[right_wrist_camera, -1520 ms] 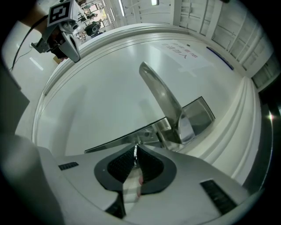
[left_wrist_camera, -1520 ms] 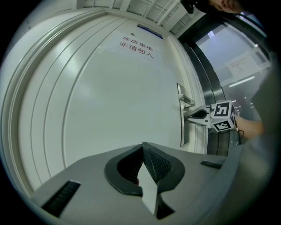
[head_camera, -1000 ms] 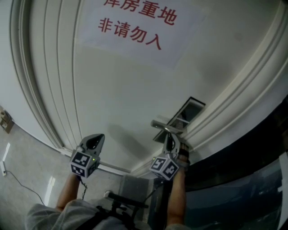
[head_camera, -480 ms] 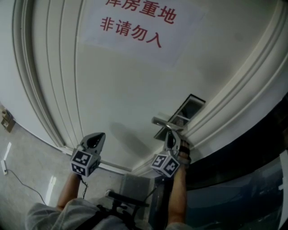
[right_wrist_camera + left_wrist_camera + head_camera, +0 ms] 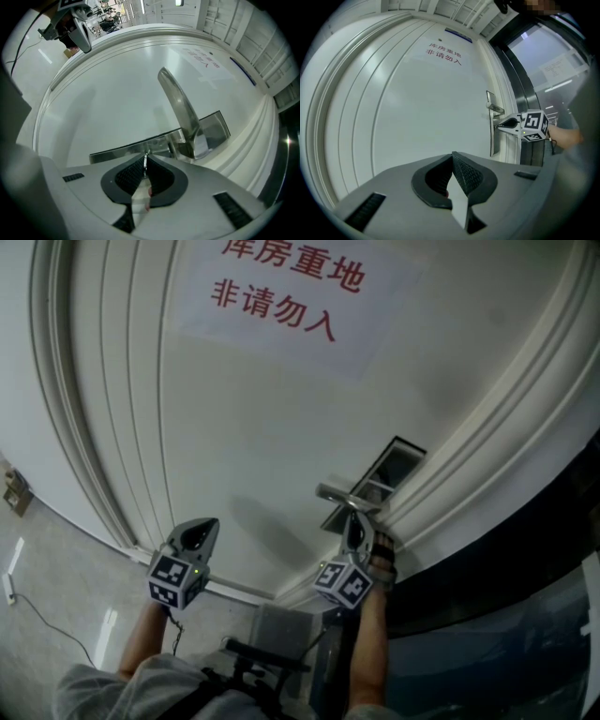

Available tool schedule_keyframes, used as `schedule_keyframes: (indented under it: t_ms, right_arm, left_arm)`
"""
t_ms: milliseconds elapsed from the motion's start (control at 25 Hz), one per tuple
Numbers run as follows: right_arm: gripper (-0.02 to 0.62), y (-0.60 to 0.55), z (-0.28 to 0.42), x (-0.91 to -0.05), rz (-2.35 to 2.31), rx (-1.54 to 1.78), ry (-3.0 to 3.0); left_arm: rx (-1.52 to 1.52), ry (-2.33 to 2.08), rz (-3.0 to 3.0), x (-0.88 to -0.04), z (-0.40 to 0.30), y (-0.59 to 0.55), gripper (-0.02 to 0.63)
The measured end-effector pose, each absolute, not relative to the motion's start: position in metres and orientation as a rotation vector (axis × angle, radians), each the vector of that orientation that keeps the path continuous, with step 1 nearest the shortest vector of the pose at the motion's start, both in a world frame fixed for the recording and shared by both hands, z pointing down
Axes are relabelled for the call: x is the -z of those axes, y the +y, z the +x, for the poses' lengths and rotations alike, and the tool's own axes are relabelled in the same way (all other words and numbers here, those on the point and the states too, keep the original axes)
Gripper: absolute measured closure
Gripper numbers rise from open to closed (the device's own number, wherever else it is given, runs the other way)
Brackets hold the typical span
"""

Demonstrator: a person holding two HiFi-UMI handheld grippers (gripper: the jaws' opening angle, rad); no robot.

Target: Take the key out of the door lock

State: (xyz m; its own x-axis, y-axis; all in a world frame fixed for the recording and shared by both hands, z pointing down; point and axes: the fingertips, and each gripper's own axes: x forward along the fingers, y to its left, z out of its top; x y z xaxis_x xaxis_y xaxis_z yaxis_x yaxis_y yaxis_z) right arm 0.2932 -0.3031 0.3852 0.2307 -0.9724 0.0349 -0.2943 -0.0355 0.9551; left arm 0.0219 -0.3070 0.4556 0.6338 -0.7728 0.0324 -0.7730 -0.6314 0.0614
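Note:
A white door [image 5: 262,427] fills the head view, with a steel lock plate [image 5: 386,476] and lever handle [image 5: 343,497] at its right edge. My right gripper [image 5: 354,527] points at the plate just below the handle. In the right gripper view its jaws [image 5: 146,160] are shut on the thin metal key [image 5: 146,158], whose tip meets the lock plate [image 5: 122,151] under the lever handle [image 5: 180,110]. My left gripper [image 5: 198,532] hangs apart to the left, away from the door. Its jaws [image 5: 453,157] are shut with nothing in them.
A paper sign with red characters [image 5: 281,292] is stuck high on the door. Raised white mouldings [image 5: 487,437] frame the door on the right, next to a dark glass panel [image 5: 506,615]. Grey floor [image 5: 56,587] shows at the lower left.

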Motion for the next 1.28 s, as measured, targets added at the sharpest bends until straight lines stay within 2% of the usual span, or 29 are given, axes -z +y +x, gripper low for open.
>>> schedule_keyframes:
  t_ms: [1280]
  right_arm:
    - [0.572, -0.3025, 0.2923, -0.3897, 1.339, 0.944, -1.090]
  left_arm:
    - [-0.011, -1.288, 2.770, -0.4632, 0.0217, -0.3125, 0.598]
